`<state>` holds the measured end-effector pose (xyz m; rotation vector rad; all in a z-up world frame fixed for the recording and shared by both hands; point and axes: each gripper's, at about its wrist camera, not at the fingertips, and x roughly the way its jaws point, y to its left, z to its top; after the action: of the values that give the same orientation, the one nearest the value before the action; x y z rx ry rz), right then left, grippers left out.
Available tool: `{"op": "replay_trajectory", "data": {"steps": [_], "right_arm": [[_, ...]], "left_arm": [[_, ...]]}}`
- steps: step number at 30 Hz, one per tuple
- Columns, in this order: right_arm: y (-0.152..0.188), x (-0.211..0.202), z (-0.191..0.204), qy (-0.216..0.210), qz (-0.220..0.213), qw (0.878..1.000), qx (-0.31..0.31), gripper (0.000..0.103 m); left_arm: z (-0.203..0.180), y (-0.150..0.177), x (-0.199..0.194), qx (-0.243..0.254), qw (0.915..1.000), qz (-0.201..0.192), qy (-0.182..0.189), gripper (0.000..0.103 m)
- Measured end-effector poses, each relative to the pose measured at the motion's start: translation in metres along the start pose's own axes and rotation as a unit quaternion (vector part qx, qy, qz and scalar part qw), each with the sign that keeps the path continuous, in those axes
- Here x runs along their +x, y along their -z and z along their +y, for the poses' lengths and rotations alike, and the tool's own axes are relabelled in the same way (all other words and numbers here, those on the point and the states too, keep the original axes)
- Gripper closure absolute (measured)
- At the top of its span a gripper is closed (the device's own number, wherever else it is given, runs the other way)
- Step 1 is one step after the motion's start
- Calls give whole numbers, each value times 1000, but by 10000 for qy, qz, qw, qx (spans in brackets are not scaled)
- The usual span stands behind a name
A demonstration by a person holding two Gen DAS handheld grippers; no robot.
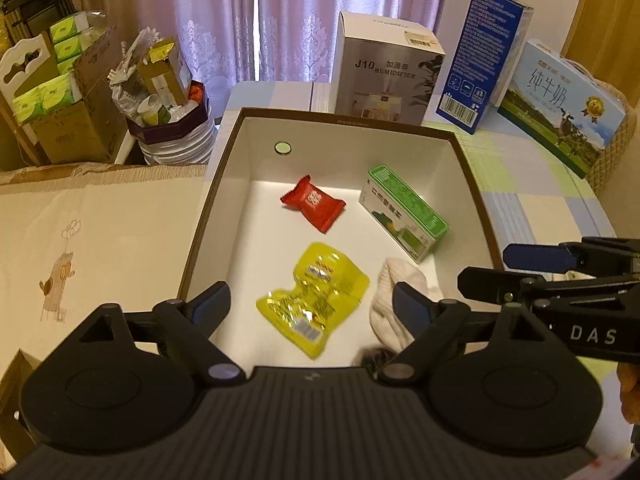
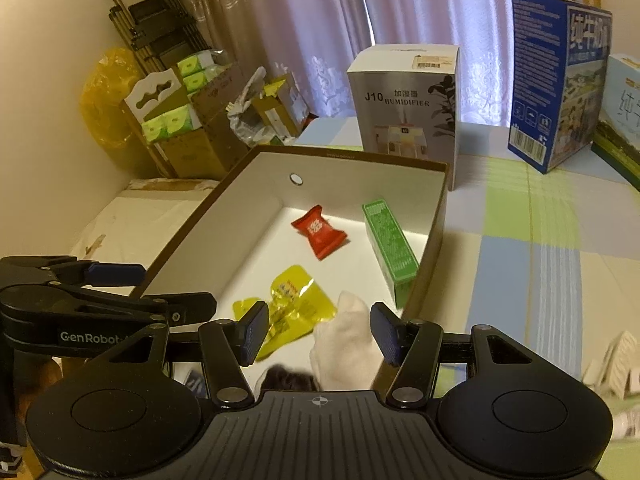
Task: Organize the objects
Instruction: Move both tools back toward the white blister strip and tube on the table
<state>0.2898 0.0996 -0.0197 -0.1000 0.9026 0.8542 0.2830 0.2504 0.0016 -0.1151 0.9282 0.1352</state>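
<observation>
Grey box reads "J10 HUMIDIFIER"; right tongs "DAS"; left tongs "GenRobot".

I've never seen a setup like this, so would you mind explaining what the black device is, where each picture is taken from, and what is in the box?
There is no robot: a person holds a two-finger gripper in each hand, each with a fisheye camera looking along its fingers. One picture comes from the left gripper, the other from the right gripper; each also sees the other at its edge. Both point down into an open brown box on a patchwork tablecloth. Inside lie a red candy wrapper, a green carton, a yellow packet and a white sock. The left gripper is open and holds nothing; the right also seems to grip nothing.
</observation>
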Motion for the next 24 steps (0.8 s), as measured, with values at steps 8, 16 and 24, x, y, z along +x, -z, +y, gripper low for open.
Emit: {"op": "replay_trajectory", "data": {"steps": [8,16,24], "right_arm": [[28,-28,1,-20,38,9999,102,49],[54,-59,0,-25,-41,9998,171,49],[78,-84,-11,-77,-3,9996,258,49]], "left_arm": [[-11,30,-29,-65,10000,-1,51,16],[-24,57,-53,-41,9999,-16,95,16],[-49,82,-70,56,9998,11,180,16]]}}
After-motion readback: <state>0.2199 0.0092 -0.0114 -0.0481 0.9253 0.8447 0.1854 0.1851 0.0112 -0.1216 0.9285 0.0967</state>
